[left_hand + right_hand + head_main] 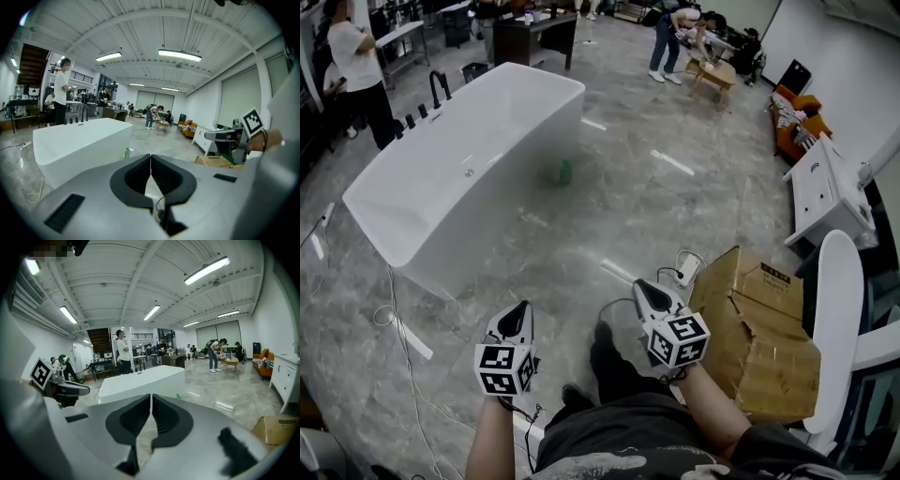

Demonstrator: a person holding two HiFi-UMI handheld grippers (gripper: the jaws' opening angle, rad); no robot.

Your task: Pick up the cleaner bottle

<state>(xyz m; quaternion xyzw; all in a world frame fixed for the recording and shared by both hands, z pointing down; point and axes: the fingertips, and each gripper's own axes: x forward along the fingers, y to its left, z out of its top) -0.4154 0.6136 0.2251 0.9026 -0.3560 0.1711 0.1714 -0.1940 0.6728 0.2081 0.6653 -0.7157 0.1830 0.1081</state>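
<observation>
- The small green cleaner bottle (565, 172) stands upright on the grey polished stone floor (675, 206), in the upper middle of the head view, just beside the long side wall of the large white free-standing bathtub (459, 178)
- The bottle is well apart from both grippers, and nothing touches it
- The left hand-held gripper (521, 309), grey with a black-and-white marker cube, is in the lower part of the head view, a little left of centre, and points up the frame toward the bathtub
- In the left gripper view its two dark jaws meet at the tips, with nothing between them; the bottle shows there small, a little left of the jaw tips, at the foot of the bathtub
- The right hand-held gripper (643, 287) is in the lower middle of the head view, near the left one; in the right gripper view its jaws are also closed together and empty
- In the right gripper view the bottle is only a tiny green spot, right of the jaw tips
- A brown cardboard box (759, 328) with a dented top lies on the floor at the lower right, just beside the right forearm
- A thin white cable (403, 328) lies on the floor at the lower left
- Several persons (356, 66) are along the top edge, well apart from the bottle
</observation>
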